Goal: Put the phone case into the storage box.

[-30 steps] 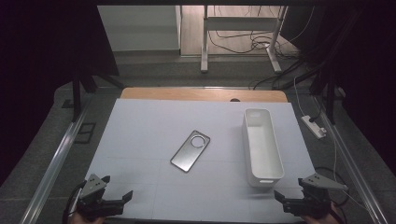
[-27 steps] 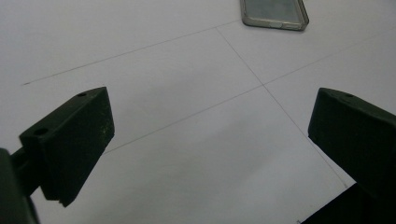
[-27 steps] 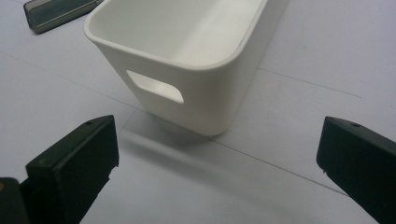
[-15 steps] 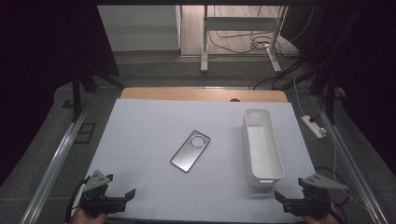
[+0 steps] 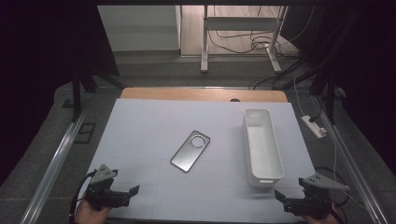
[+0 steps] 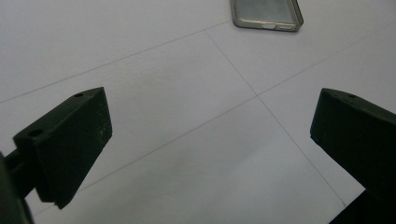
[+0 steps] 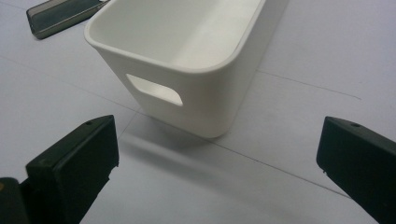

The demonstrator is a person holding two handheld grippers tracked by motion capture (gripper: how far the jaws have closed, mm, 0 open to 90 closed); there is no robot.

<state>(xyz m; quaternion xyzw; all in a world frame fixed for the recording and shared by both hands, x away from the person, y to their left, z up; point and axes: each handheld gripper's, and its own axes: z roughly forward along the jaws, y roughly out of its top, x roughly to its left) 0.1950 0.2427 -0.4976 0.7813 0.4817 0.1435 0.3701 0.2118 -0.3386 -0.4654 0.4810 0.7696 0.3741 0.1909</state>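
A clear grey phone case (image 5: 190, 150) with a round camera hole lies flat at the middle of the white table; its near end shows in the left gripper view (image 6: 266, 14). A long white bin (image 5: 261, 144) stands empty to its right. My left gripper (image 5: 128, 195) hovers open at the front left corner, well short of the case, jaws wide apart (image 6: 210, 140) over bare table. My right gripper (image 5: 281, 198) is open at the front right, just before the bin's near end wall with its handle slot (image 7: 187, 56), jaws spread (image 7: 217, 154). The case's corner appears there too (image 7: 60, 16).
The white table (image 5: 140, 130) carries thin pencil grid lines. A wooden strip (image 5: 201, 94) runs along its far edge. Metal rails flank both sides, and a power strip (image 5: 314, 127) with cables lies on the floor at the right.
My left gripper has shifted slightly right and forward over the front edge. The right gripper, case and bin have stayed put.
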